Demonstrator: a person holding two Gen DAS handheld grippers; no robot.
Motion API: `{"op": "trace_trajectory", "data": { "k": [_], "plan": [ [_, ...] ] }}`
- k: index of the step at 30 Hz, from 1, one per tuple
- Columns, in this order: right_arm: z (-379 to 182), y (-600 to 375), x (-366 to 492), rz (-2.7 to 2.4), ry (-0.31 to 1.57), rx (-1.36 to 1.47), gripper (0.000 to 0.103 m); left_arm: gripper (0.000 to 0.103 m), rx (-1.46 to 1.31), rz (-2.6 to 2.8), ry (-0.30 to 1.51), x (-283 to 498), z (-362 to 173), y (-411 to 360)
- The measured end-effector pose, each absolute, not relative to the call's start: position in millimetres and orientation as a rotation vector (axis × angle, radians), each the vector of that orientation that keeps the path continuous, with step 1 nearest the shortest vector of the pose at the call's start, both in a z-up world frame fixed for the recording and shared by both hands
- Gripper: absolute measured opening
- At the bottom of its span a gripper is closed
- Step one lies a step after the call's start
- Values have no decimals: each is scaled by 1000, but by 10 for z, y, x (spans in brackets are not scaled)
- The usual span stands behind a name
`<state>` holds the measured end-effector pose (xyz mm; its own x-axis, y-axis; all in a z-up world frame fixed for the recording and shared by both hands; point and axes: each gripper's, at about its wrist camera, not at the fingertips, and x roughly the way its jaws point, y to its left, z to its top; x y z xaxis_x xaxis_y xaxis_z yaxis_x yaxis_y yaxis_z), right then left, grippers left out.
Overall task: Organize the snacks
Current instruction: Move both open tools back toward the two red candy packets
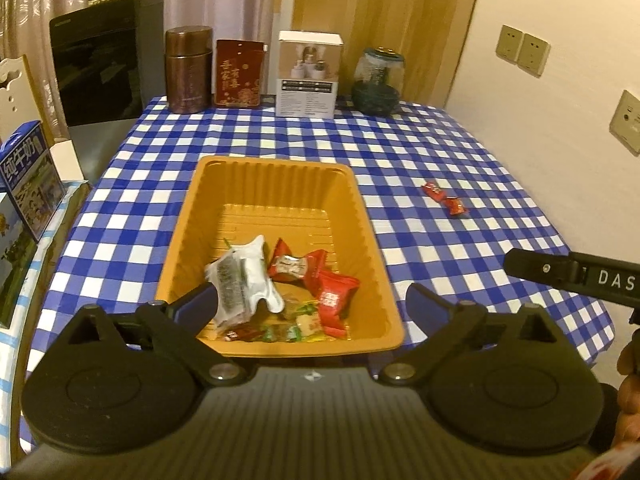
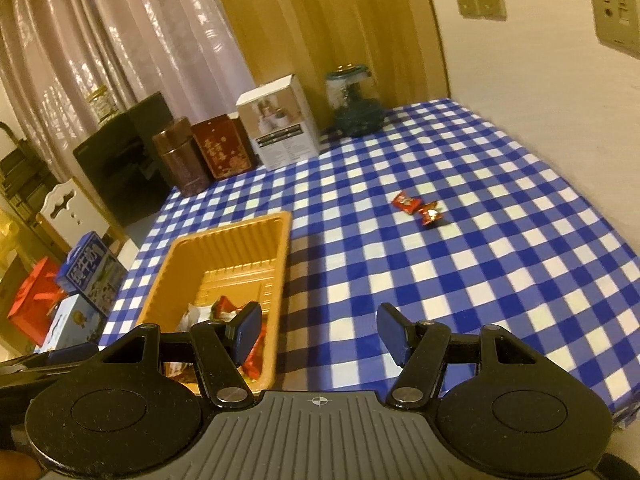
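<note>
An orange plastic tray (image 1: 276,164) (image 2: 232,228) sits on the blue-and-white checked tablecloth (image 1: 440,248). Inside it lie a silver snack packet (image 1: 244,280), red wrapped candies (image 1: 296,266) and several small sweets (image 1: 288,330) at the near end. My left gripper (image 1: 312,300) hangs open wide over the tray's near end. The silver packet stands right beside its left pad, and the pads do not press on it. Two red candies (image 1: 444,198) (image 2: 418,208) lie loose on the cloth, right of the tray. My right gripper (image 2: 320,330) is open and empty over the cloth by the tray's right wall.
Along the table's far edge stand a brown canister (image 1: 188,70), a red box (image 1: 238,74), a white carton (image 1: 308,76) and a glass jar (image 1: 378,82). A black appliance (image 1: 100,68) and milk cartons (image 1: 28,184) are at the left. A wall with sockets (image 1: 520,50) bounds the right.
</note>
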<state>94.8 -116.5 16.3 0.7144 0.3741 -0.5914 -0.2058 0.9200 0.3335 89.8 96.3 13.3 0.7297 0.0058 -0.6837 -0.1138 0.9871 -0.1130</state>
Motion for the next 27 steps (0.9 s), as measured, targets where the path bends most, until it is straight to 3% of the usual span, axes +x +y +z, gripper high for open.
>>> {"op": "trace_trajectory", "data": {
  "k": [27],
  "plan": [
    [83, -1670, 925, 228, 701, 310, 64, 103, -106, -25, 743, 1012, 145, 572]
  ]
}}
